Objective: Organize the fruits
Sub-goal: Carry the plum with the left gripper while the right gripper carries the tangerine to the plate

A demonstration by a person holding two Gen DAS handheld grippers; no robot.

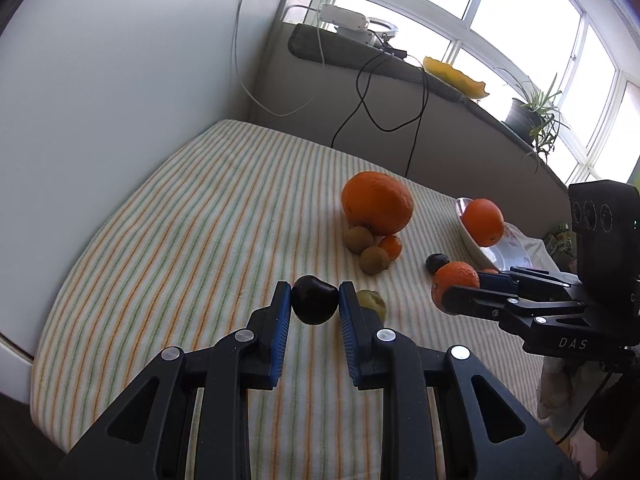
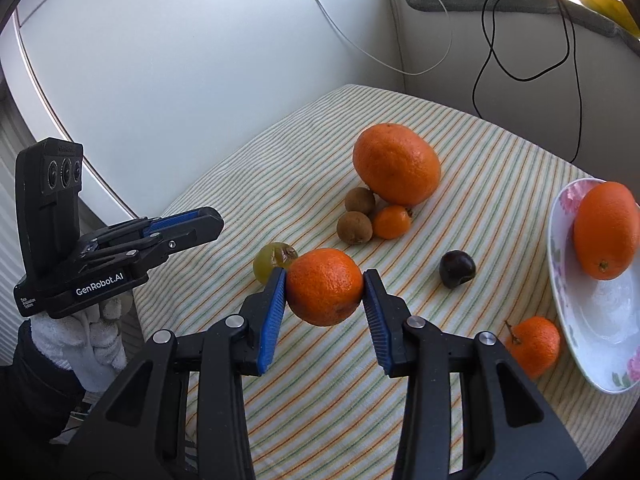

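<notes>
Your table (image 2: 304, 128) is covered by a striped cloth. At its right edge stands a white floral plate (image 2: 600, 320) holding one orange (image 2: 606, 230); nothing else lies in it.

The largest fruit, a big orange (image 2: 396, 164), sits mid-table. Touching its near side are two brown kiwis (image 2: 359, 200) and a small tangerine (image 2: 391, 222). A second tangerine (image 2: 534, 344) lies just beside the plate's near rim. A dark plum-like fruit (image 2: 457, 269) rests between the cluster and the plate. A green grape-like fruit (image 2: 272, 262) lies near the left fingers.

Your right gripper (image 2: 324, 286) tilts downward, its fingers clamped on a mandarin (image 2: 324, 286) that is clear of the cloth.

Your left gripper (image 1: 314, 306) also tilts downward, its fingers clamped on a small dark cherry-like fruit (image 1: 314, 300). A white-gloved hand (image 2: 86, 340) holds this gripper from below.
</notes>
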